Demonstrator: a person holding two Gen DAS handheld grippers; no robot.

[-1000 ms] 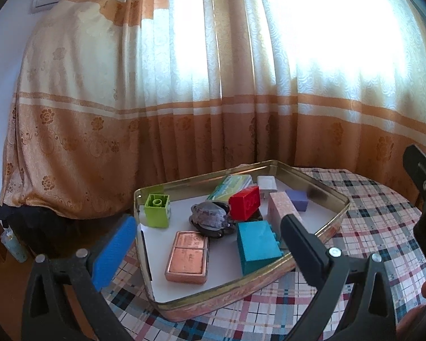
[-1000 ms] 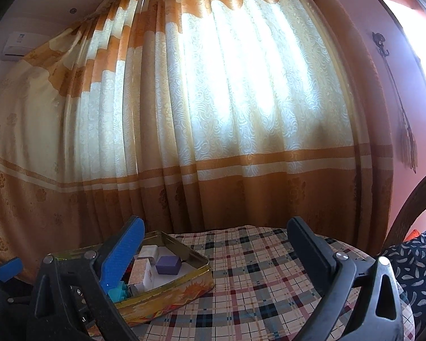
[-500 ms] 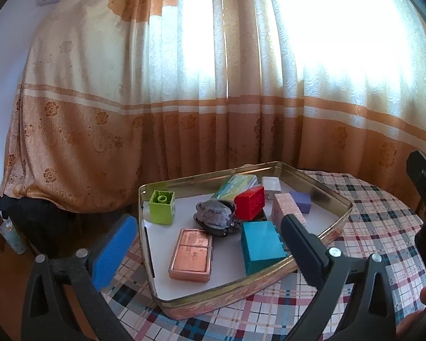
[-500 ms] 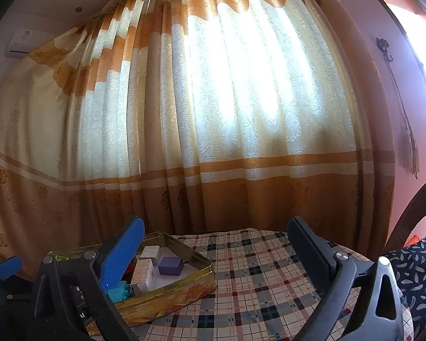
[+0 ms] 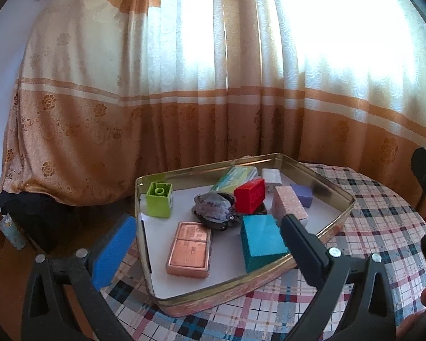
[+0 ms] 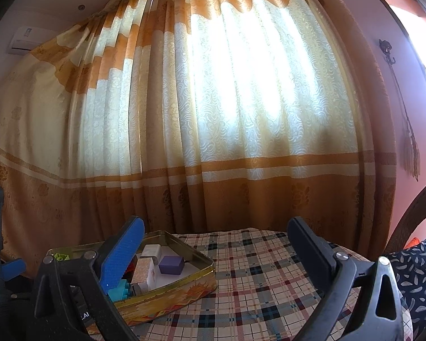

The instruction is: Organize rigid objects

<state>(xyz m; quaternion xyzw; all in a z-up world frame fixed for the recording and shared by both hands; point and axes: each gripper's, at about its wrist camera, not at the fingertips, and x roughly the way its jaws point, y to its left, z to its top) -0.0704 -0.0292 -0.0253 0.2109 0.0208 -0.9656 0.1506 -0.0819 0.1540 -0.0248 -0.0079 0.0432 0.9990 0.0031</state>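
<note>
Now, with both our left gripper [image 5: 204, 243] and right gripper [image 6: 215, 244] spread wide and empty, we should drop squarely over one block [image 5: 260, 241] in the tin [image 5: 335, 216].

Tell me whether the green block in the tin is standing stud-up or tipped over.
Stud-up. The green block sits flat on the white liner of the tin, its round stud facing up, in the far left corner.
</note>
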